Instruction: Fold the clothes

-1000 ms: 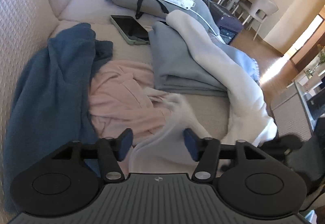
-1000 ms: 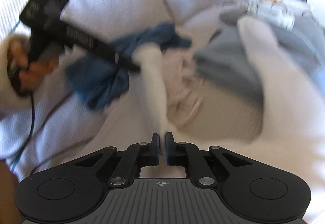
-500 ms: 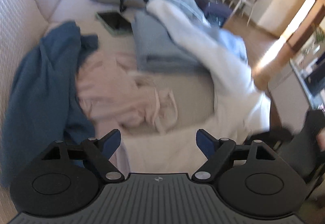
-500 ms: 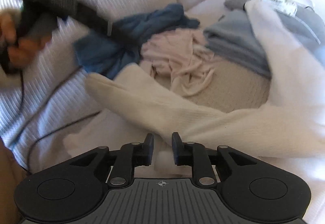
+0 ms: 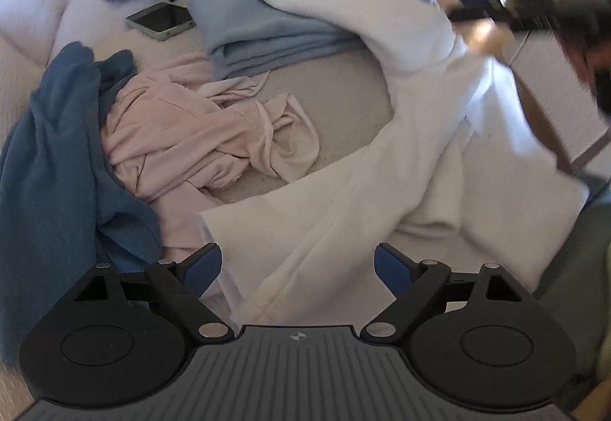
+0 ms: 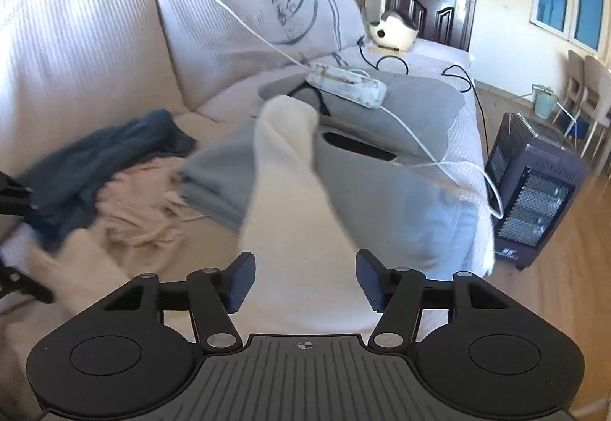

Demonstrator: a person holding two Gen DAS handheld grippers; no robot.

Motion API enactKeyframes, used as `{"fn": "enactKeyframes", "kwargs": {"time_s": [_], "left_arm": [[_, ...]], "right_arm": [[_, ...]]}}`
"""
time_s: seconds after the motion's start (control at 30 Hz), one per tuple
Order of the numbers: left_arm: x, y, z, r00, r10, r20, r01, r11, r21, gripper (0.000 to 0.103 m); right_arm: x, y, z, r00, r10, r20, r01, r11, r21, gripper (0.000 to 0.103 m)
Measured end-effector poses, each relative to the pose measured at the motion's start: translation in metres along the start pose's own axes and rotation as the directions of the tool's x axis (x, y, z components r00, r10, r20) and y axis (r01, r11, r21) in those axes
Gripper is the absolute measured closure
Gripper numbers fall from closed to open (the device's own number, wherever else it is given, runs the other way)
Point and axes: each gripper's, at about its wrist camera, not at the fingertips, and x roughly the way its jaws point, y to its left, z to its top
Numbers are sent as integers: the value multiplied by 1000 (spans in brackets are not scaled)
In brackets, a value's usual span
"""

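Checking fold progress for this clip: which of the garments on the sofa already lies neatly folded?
The light blue-grey garment, a flat stack of even layers beside the phone. The pink one and dark blue one lie crumpled; the white one sprawls unfolded.

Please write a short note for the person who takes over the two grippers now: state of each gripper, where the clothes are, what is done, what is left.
Left gripper: jaws opening, nothing pinched; the white garment lies under it.
Right gripper: jaws opening, pads not pressing on the white cloth below it.
The white garment is draped unfolded across the sofa and over the folded light-blue garment.
Pink garment and dark-blue garment are crumpled at the left.
Done: one folded piece. Left: white, pink, dark blue.
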Motion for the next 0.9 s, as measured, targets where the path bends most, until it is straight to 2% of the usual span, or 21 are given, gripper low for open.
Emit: {"fn": "enactKeyframes", "kwargs": {"time_s": [0.07, 0.13, 0.17, 0.2, 0.23, 0.27, 0.3, 0.37, 0.43, 0.5, 0.57, 0.63, 0.7, 0.77, 0.8, 0.87, 0.9], "left_arm": [[8, 0, 1, 1000, 5, -22, -5, 1000, 12, 21], [13, 2, 2, 999, 1, -44, -1, 1000, 7, 35], [14, 4, 2, 999, -13, -50, 13, 1000, -9, 50], [14, 5, 3, 998, -29, -56, 27, 999, -27, 60], [15, 7, 4, 997, -46, -64, 43, 998, -50, 81], [15, 8, 5, 996, -59, -70, 54, 996, -71, 88], [15, 9, 7, 996, -54, -70, 48, 995, -83, 91], [12, 10, 14, 998, -34, -48, 30, 996, -83, 94], [9, 12, 27, 1000, -19, -20, 17, 998, -64, 95], [7, 14, 40, 1000, -2, 9, 2, 999, -43, 95], [7, 15, 58, 998, 34, 47, -34, 999, -7, 95], [8, 20, 81, 991, 79, 105, -80, 997, 9, 95], [9, 31, 105, 976, 130, 173, -132, 991, -1, 95], [20, 45, 124, 962, 195, 192, -194, 981, -26, 95], [30, 51, 128, 963, 204, 175, -200, 979, -39, 94], [53, 56, 130, 972, 202, 122, -198, 979, -49, 91], [61, 55, 128, 967, 229, 115, -227, 973, -29, 87]], "right_arm": [[17, -8, 7, 1000, -1, -24, 1, 1000, -16, 44], [34, -15, 12, 999, 14, -45, -15, 1000, -16, 44], [44, -18, 15, 998, 30, -56, -31, 999, -9, 44], [53, -19, 16, 997, 45, -68, -46, 999, -7, 44], [63, -20, 18, 995, 60, -82, -60, 998, -6, 44], [71, -22, 17, 992, 67, -104, -68, 998, -5, 44], [79, -22, 16, 990, 58, -128, -58, 998, 1, 46], [84, -20, 15, 990, 10, -140, -9, 1000, 9, 85], [75, -21, 16, 995, -20, -94, 22, 999, 23, 97], [60, -26, 20, 998, -59, -13, 60, 997, 43, 98], [44, -34, 26, 990, -118, 75, 113, 991, 67, 99], [31, -45, 29, 970, -189, 155, 175, 980, 99, 99], [26, -56, 30, 949, -249, 193, 220, 963, 157, 99], [29, -61, 26, 942, -276, 189, 248, 956, 158, 98], [35, -62, 22, 946, -278, 165, 254, 955, 155, 98], [43, -63, 12, 953, -278, 119, 256, 951, 173, 87], [47, -64, 8, 955, -281, 93, 262, 948, 180, 82]]}}
